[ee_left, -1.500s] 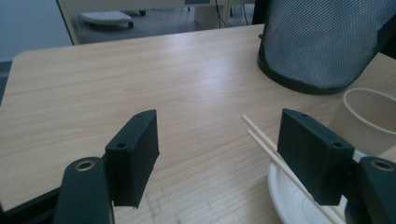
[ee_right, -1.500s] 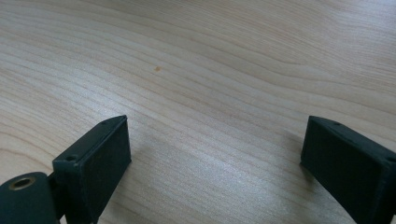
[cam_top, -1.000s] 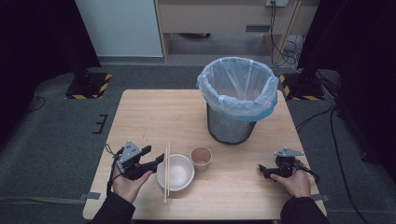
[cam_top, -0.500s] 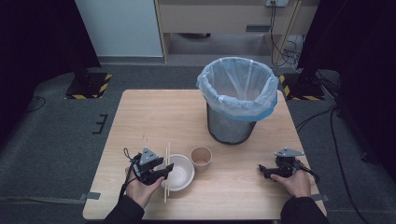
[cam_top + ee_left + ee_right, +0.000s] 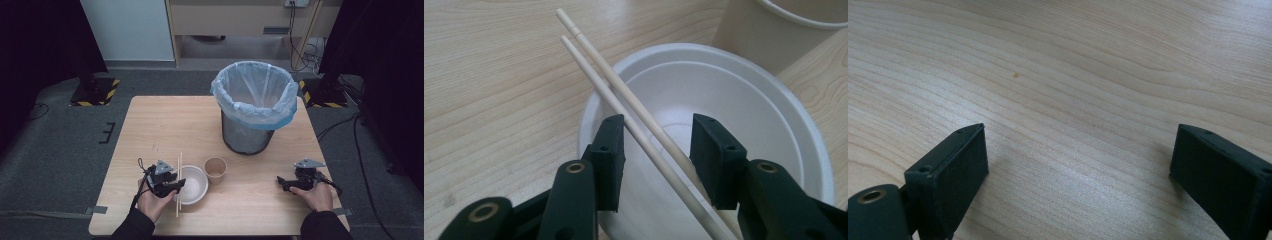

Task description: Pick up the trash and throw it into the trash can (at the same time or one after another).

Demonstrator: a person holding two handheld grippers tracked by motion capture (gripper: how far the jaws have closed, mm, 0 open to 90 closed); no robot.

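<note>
A pair of pale wooden chopsticks (image 5: 179,172) (image 5: 610,69) lies across the left rim of a white foam bowl (image 5: 196,185) (image 5: 734,100) near the table's front edge. My left gripper (image 5: 176,187) (image 5: 656,145) is low over that rim, and both sticks run between its pads. Its jaws have just been closing, but a gap still shows beside the sticks, so it is open. A brown paper cup (image 5: 215,169) (image 5: 774,35) stands just right of the bowl. My right gripper (image 5: 281,183) (image 5: 1078,165) rests open on bare wood at the front right.
A dark wire bin (image 5: 248,135) lined with a pale blue bag (image 5: 255,95) stands at the right middle of the wooden table (image 5: 170,125). Grey floor surrounds the table; cables and black stands sit at the back.
My left gripper has moved right and down onto the bowl's left rim, straddling the chopsticks, and its jaws have narrowed. The right gripper has stayed put.
</note>
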